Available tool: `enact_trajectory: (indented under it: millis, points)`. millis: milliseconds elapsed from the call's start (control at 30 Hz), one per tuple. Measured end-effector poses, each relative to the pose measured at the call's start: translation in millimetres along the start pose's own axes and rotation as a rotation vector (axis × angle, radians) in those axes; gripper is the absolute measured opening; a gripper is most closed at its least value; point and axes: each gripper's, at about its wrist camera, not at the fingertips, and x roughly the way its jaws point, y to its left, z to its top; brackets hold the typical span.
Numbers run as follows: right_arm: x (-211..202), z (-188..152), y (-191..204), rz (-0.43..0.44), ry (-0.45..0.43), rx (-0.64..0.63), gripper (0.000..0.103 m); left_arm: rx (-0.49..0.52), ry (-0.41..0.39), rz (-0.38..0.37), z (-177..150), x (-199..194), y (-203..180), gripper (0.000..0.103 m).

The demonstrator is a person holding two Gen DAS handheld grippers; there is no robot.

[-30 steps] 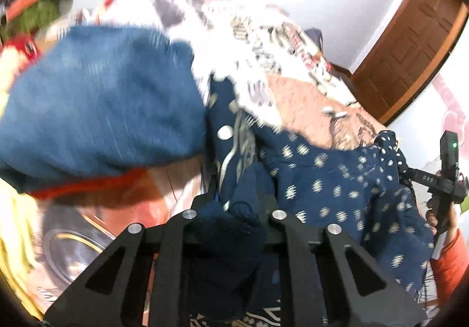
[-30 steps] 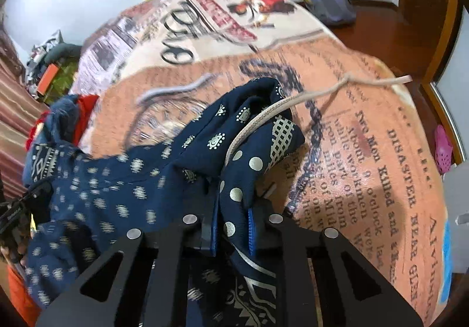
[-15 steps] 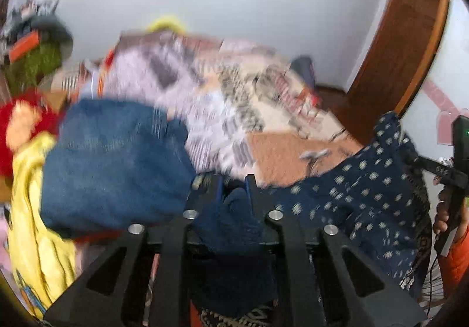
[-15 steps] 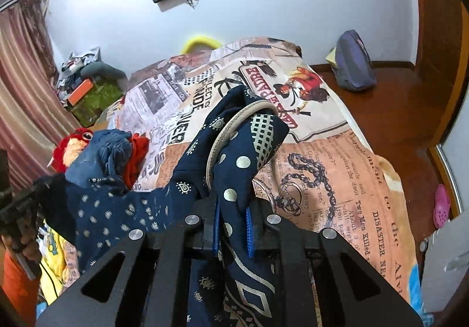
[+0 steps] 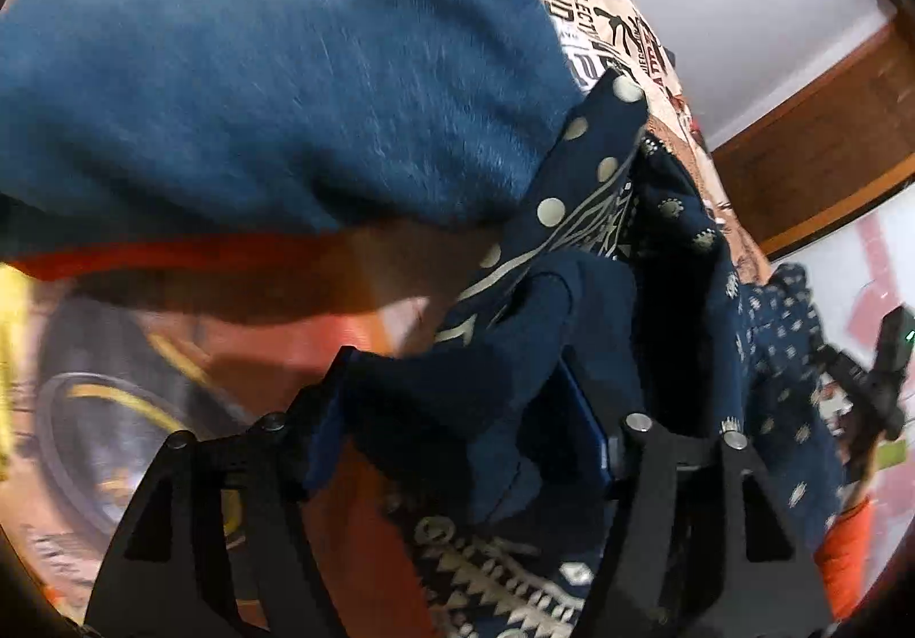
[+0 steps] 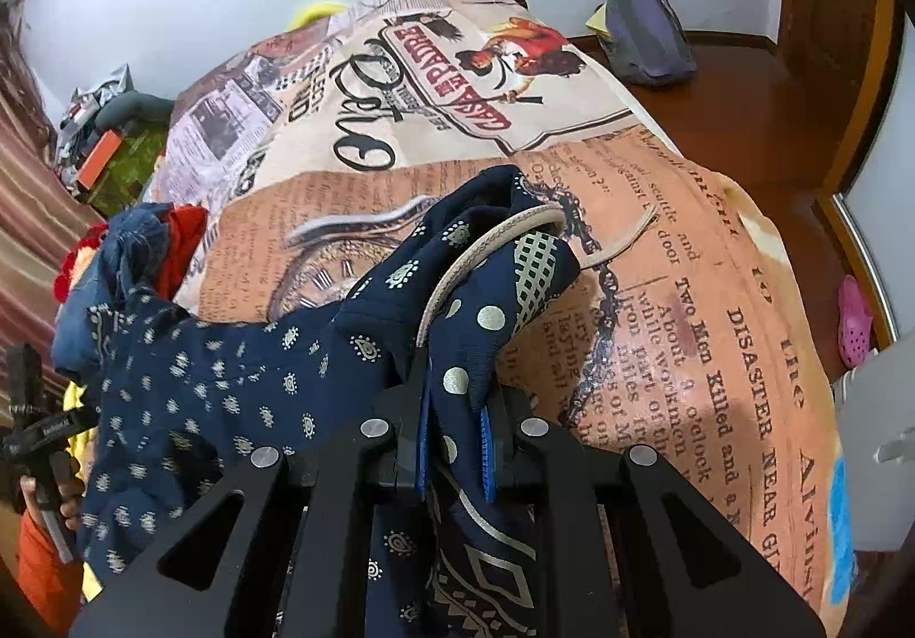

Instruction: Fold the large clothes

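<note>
A navy printed garment [image 6: 240,381] with pale dots and motifs hangs stretched between my two grippers over the bed. My right gripper [image 6: 454,443] is shut on one end of it, where a cream drawstring [image 6: 486,249] loops out. My left gripper [image 5: 463,409] is tilted and holds a bunched navy fold [image 5: 486,352] of the same garment; its jaws look wider apart than before, the cloth still between them. The left gripper also shows at the left edge of the right wrist view [image 6: 40,426], and the right one at the right edge of the left wrist view [image 5: 875,381].
A newspaper-print bedspread [image 6: 657,266] covers the bed. A blue denim garment [image 5: 257,66] with red cloth under it lies close to the left gripper. A grey bag [image 6: 646,32] lies on the wooden floor. A pink shoe [image 6: 855,323] lies at the right.
Both grippers have come down from a raised position toward the bed. The left gripper has tilted and swung close to the denim pile. The garment hangs lower and slacker.
</note>
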Motion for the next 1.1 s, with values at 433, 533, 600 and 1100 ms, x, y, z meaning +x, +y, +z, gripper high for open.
enact_trajectory:
  millis: [433,533,600,1100]
  points:
    - [-30,10,8,0.058,-0.078,-0.002,0.012,0.085,-0.188,0.017,5,-49,-53,0.016]
    - [-49,18,24,0.078,-0.126,-0.044,0.012,0.119,-0.248,0.030,11,-79,-72,0.015]
    - [-65,24,37,0.082,-0.176,-0.076,0.011,0.163,-0.292,0.073,17,-97,-89,0.014]
    - [-61,89,65,0.142,-0.287,-0.088,0.011,0.292,-0.510,0.167,83,-172,-126,0.013]
